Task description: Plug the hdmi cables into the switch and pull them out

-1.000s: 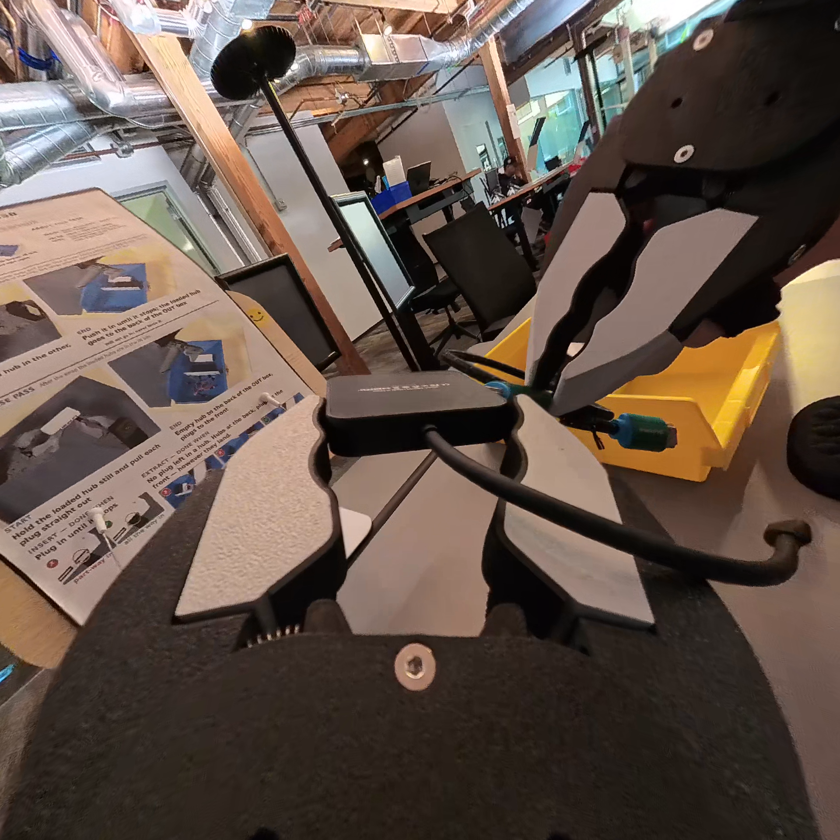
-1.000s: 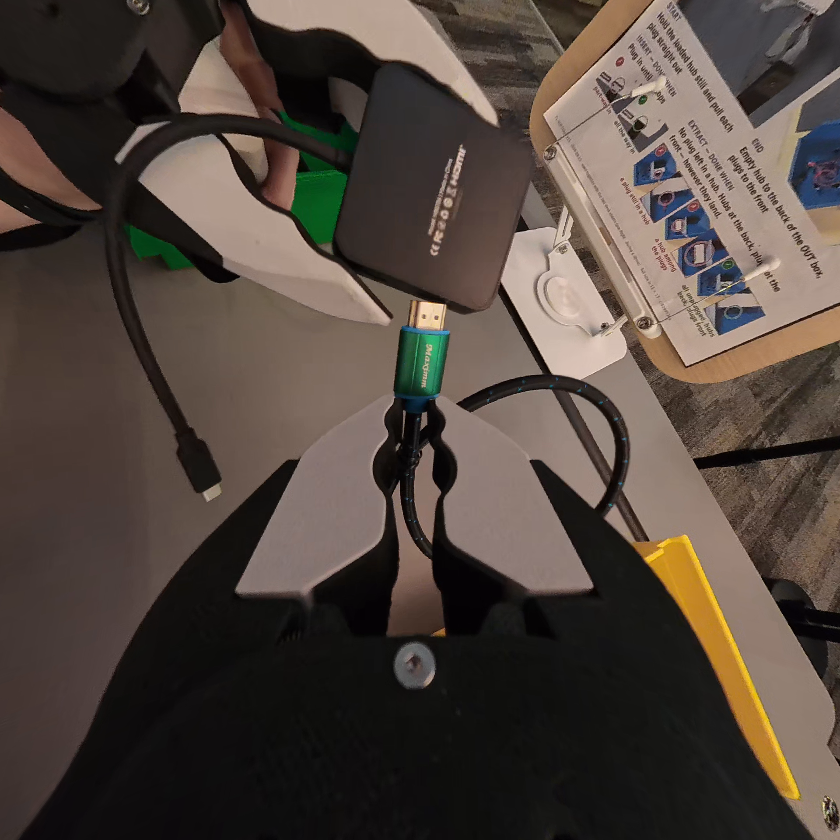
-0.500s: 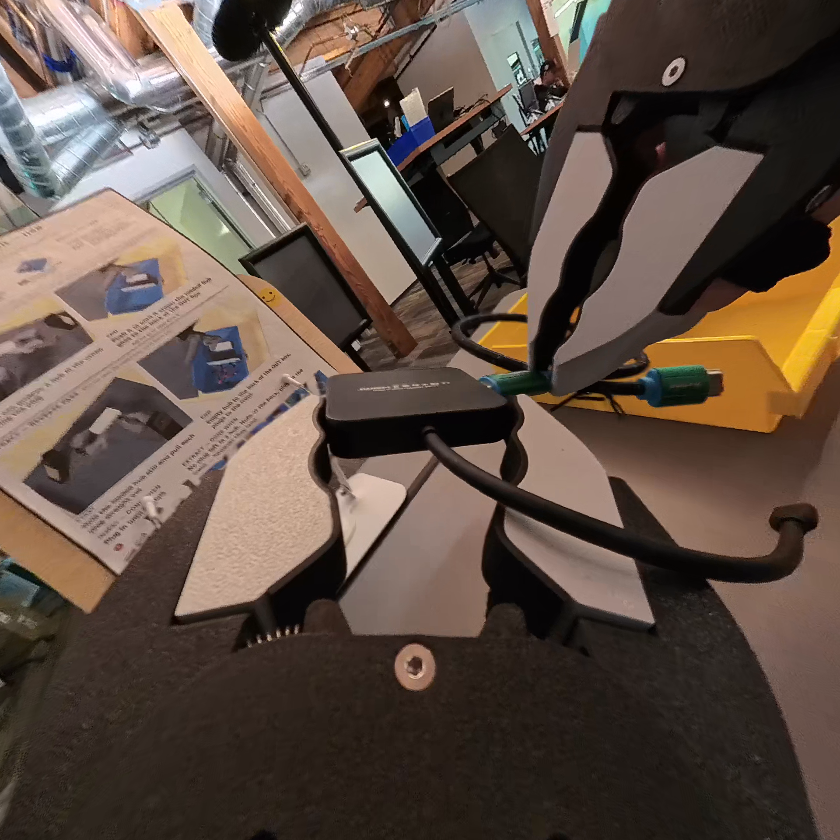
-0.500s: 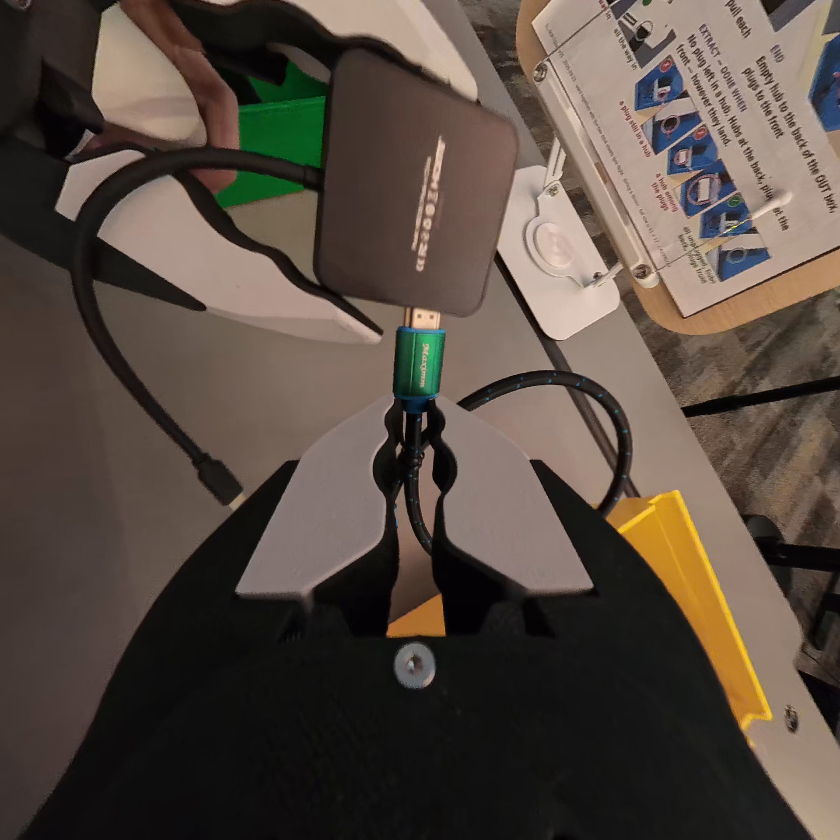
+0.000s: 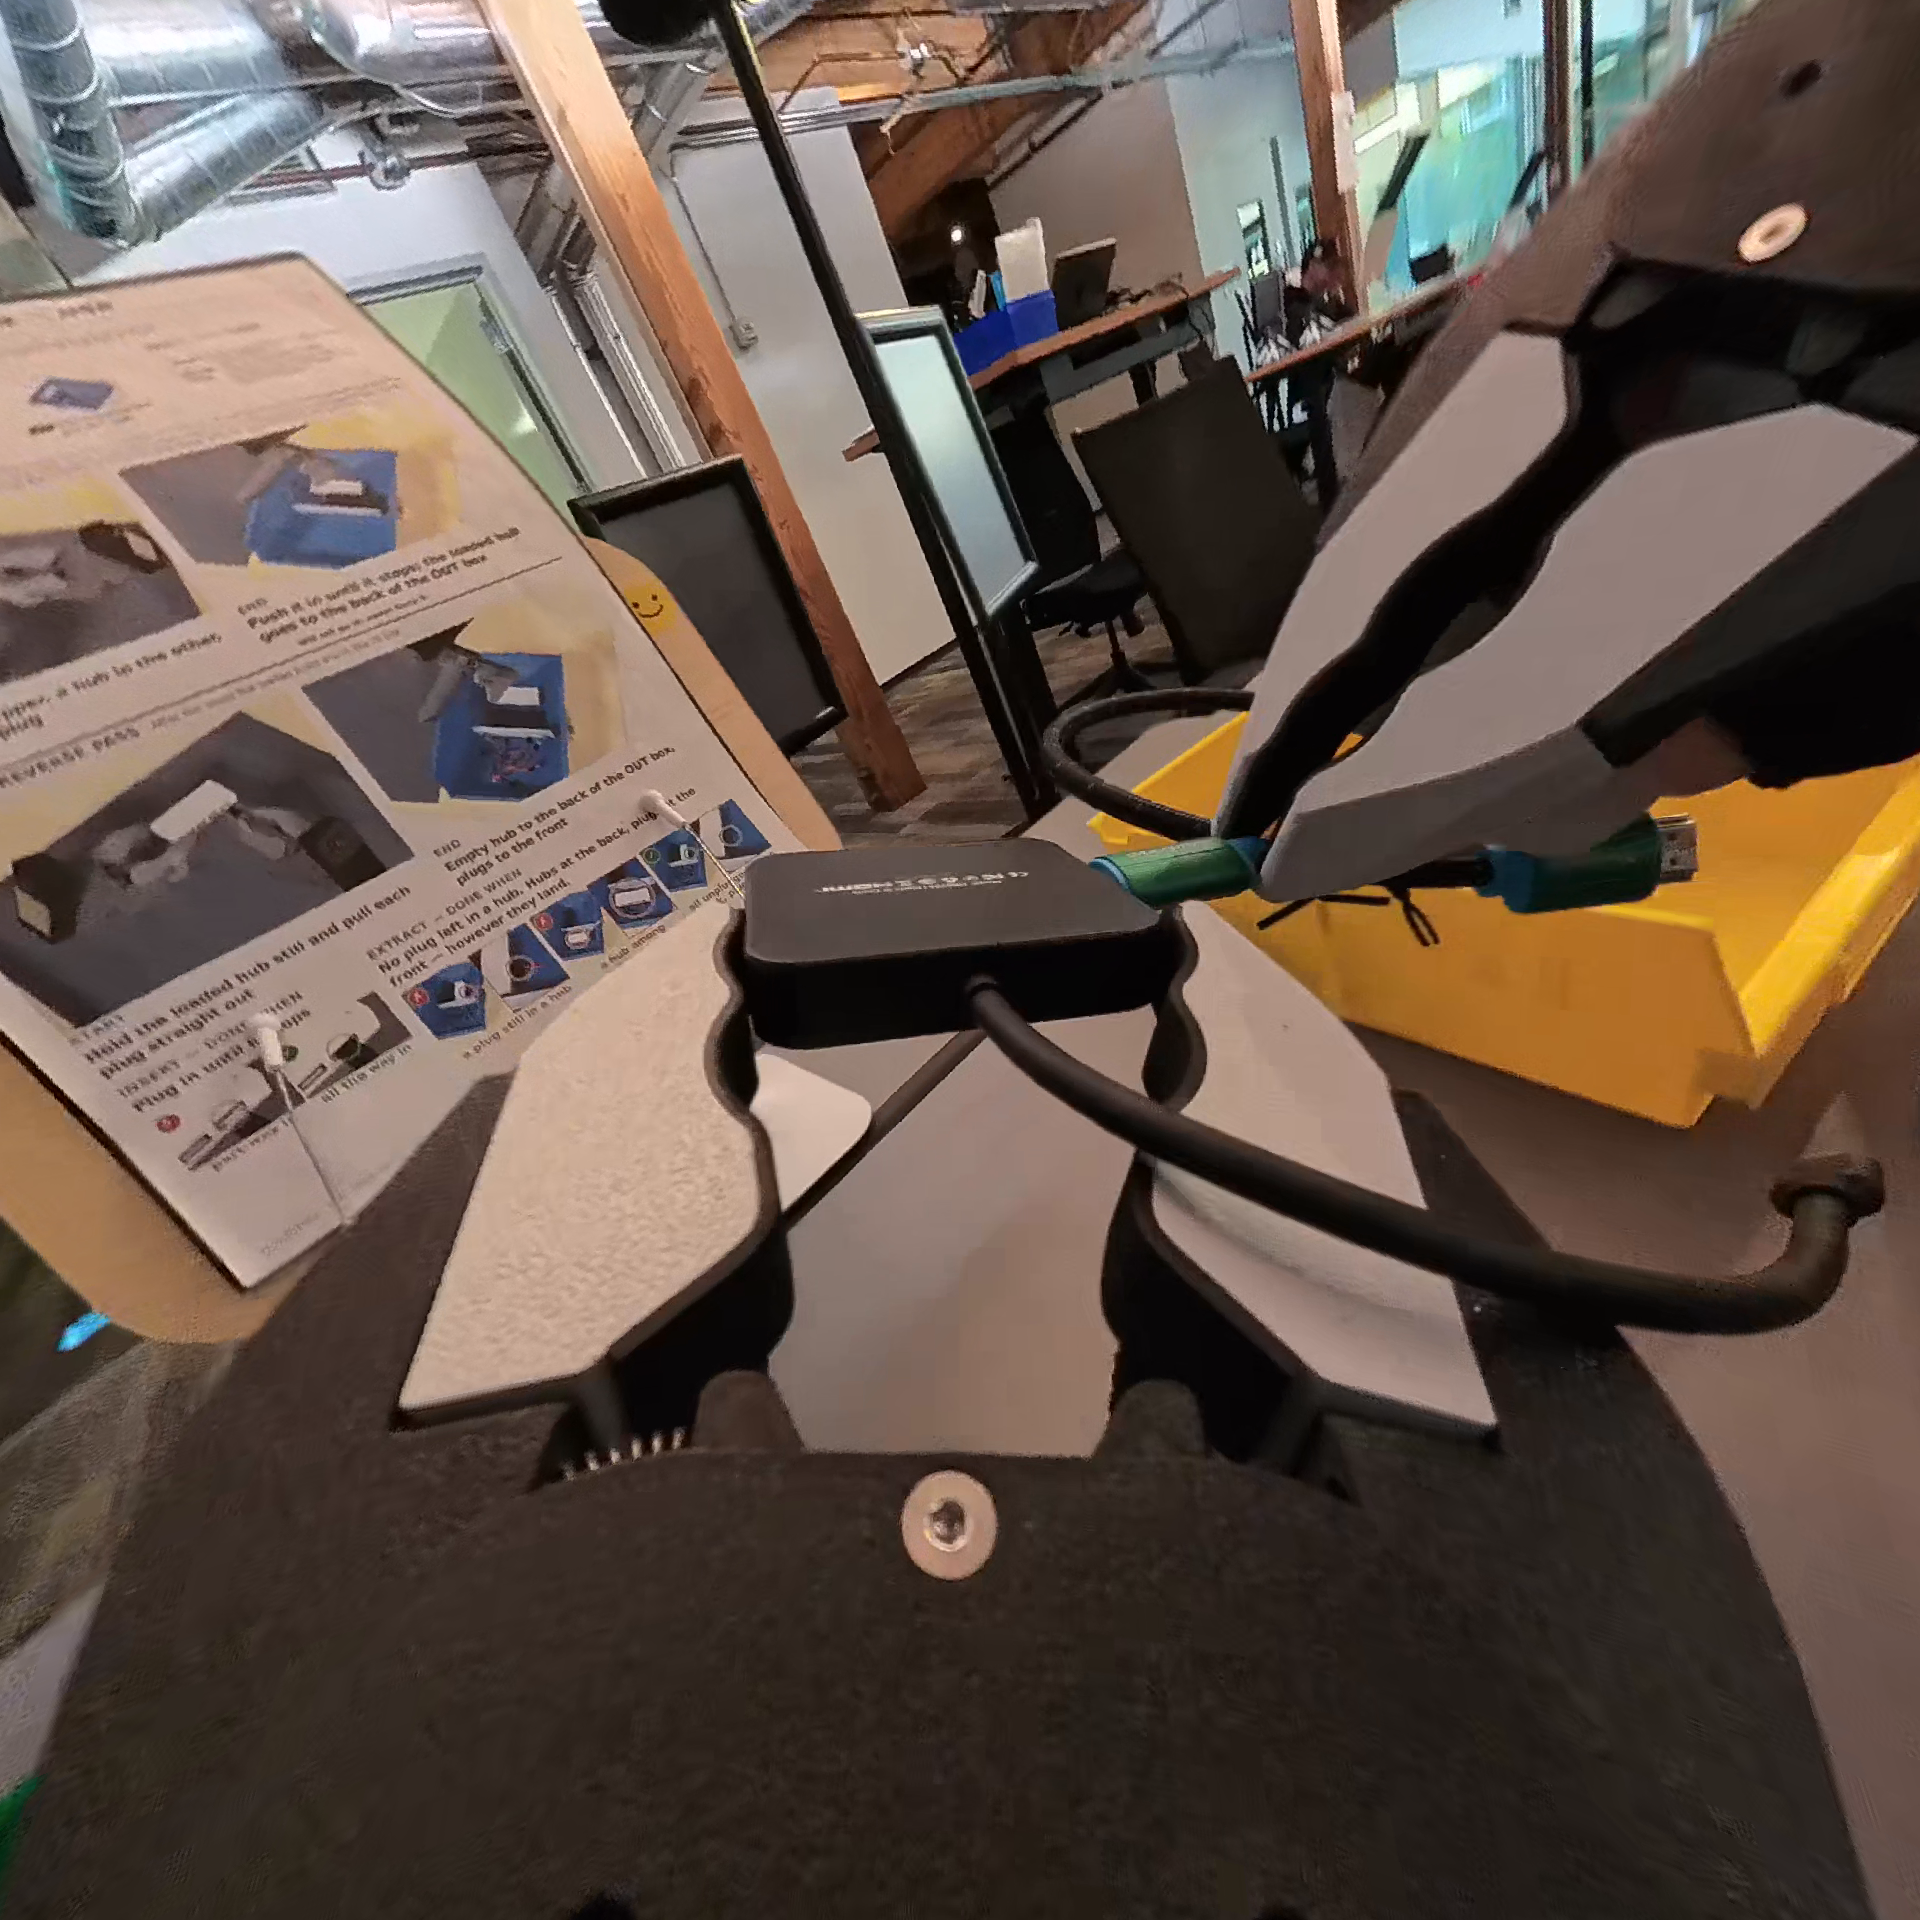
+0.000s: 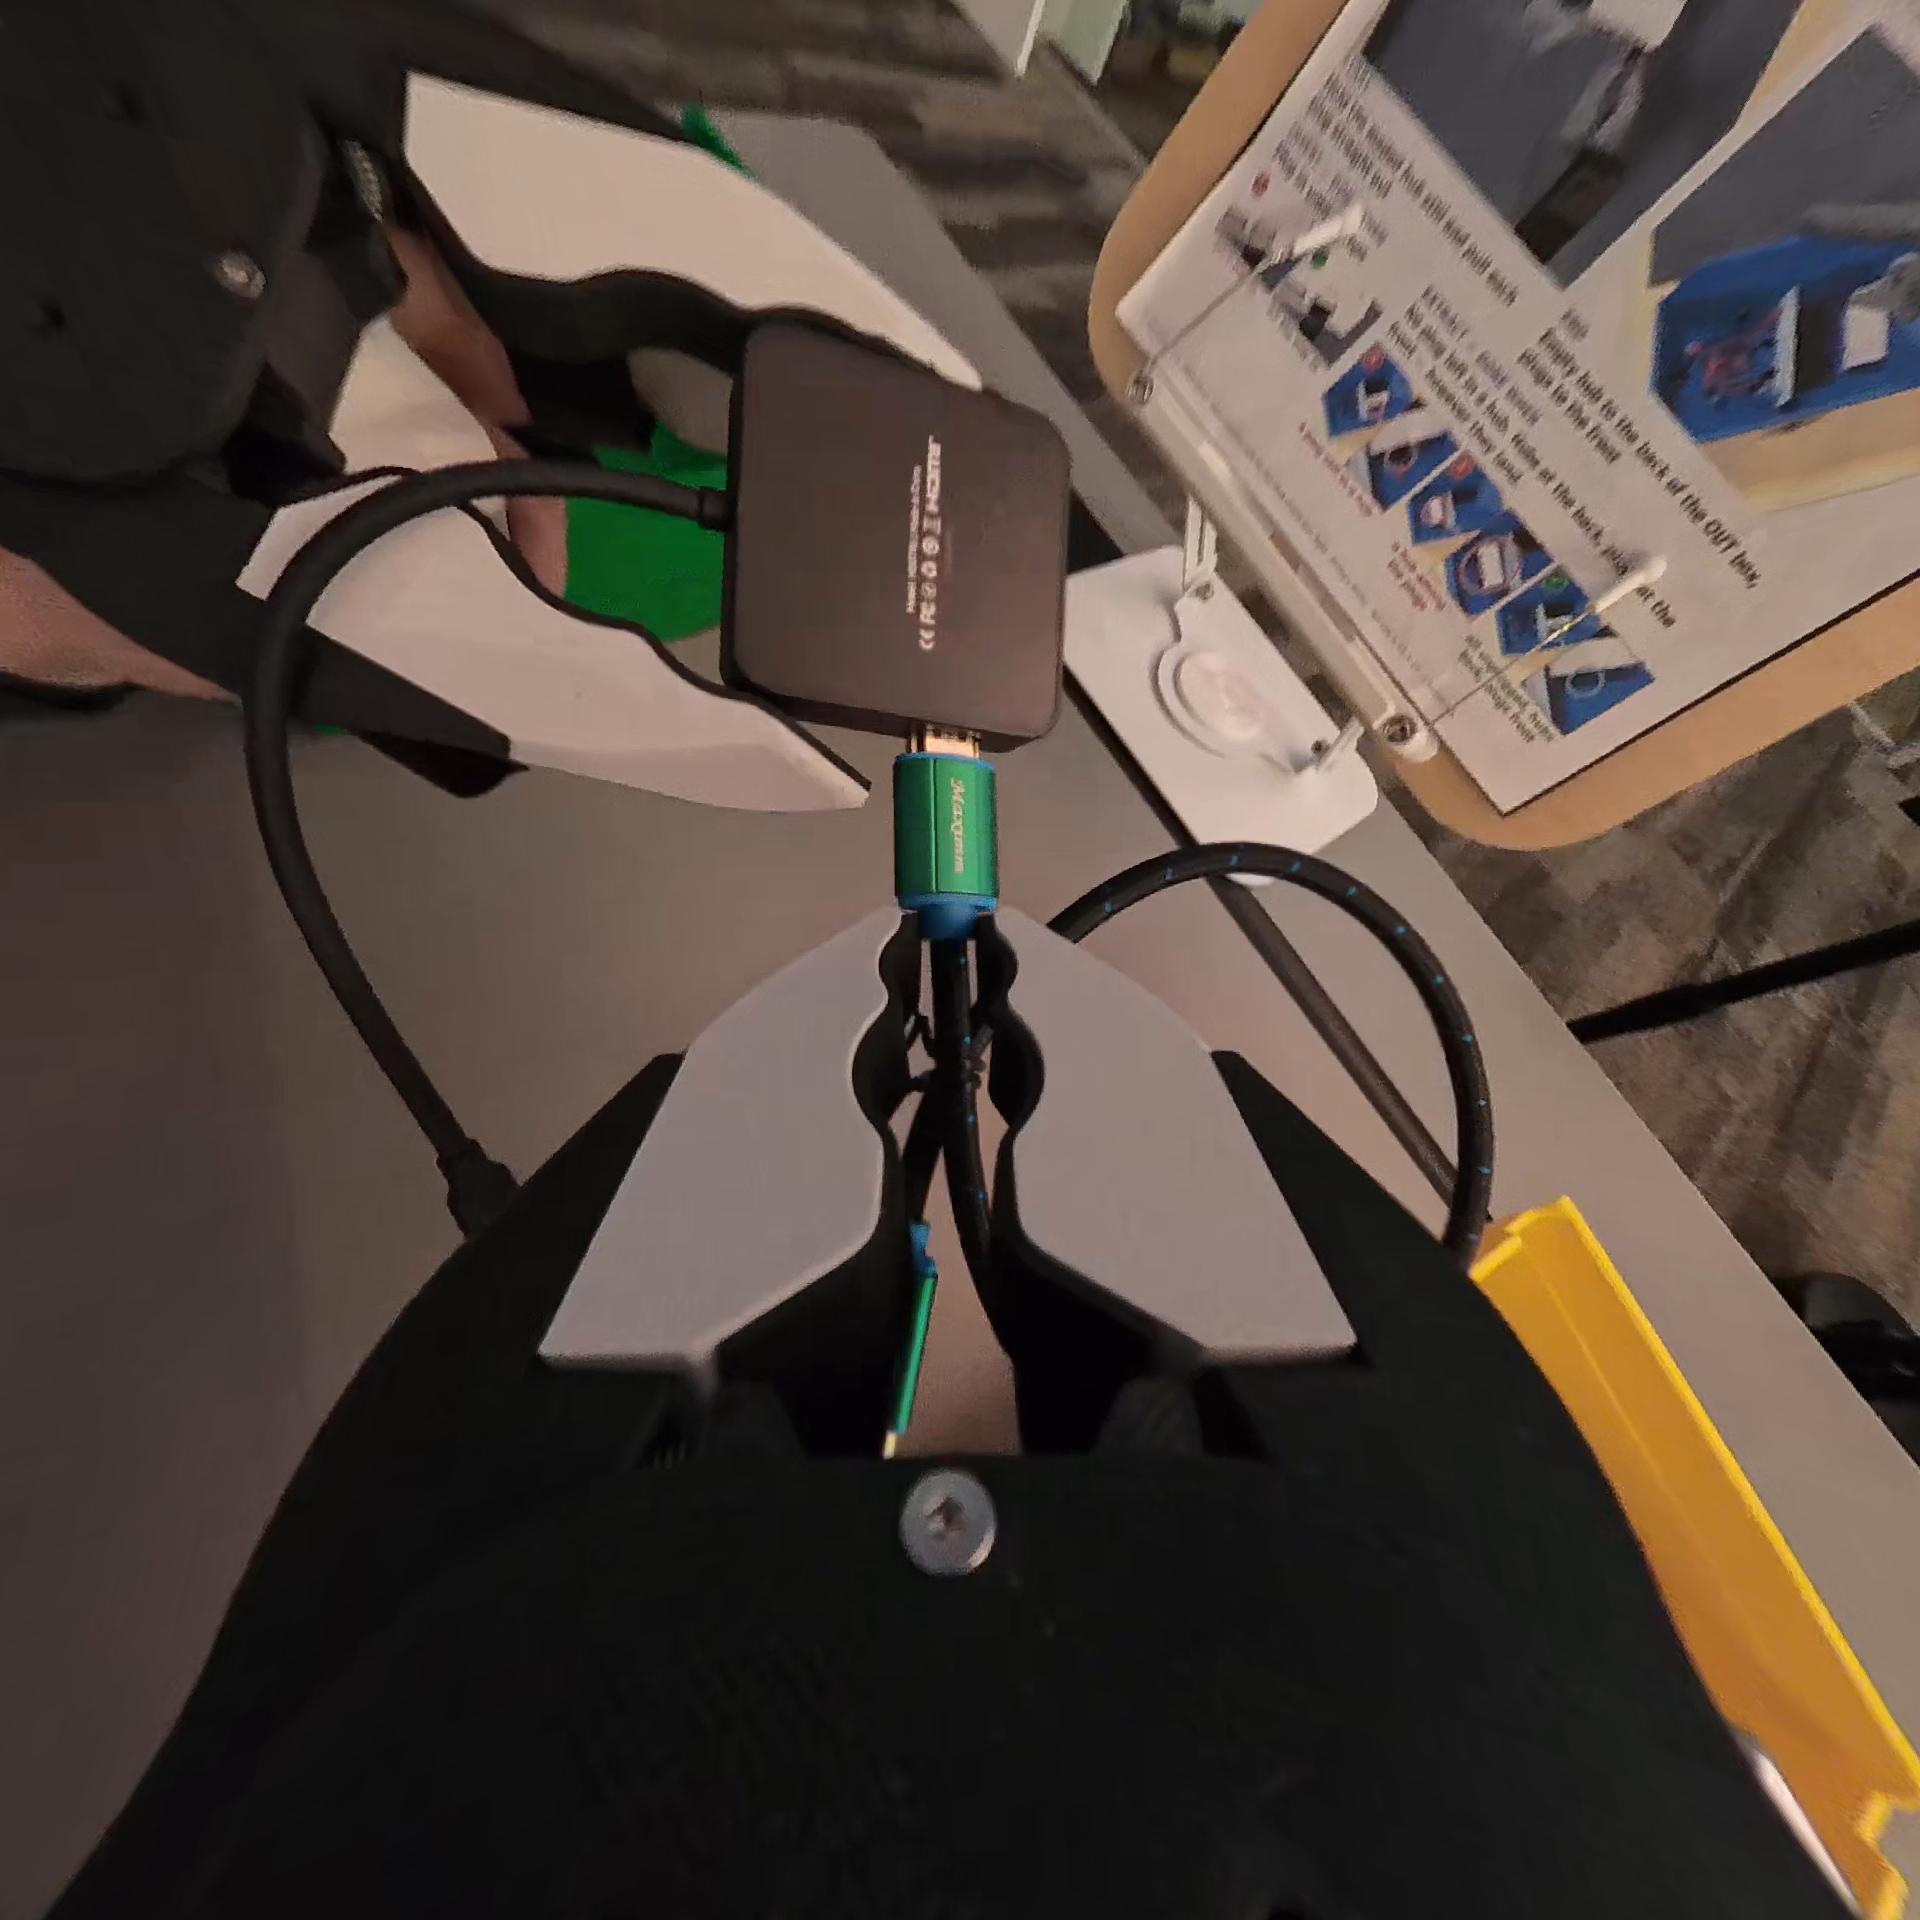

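Two grippers meet over the counter [image 6: 260, 935]. The right gripper [image 6: 940, 925] has its jaws pinched shut on the cable [image 6: 961, 1049] just behind the green plug [image 6: 943, 826], whose metal tip sits partly inside the switch [image 6: 899, 535]. The left gripper [image 5: 951, 971] clamps the switch by its sides. Gripped by the cord, the plug could tilt and jam.

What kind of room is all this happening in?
Probably an open-plan office or workshop: bare silver ceiling ducts, wooden desks with black office chairs behind, and a grey worktable holding a yellow plastic bin.
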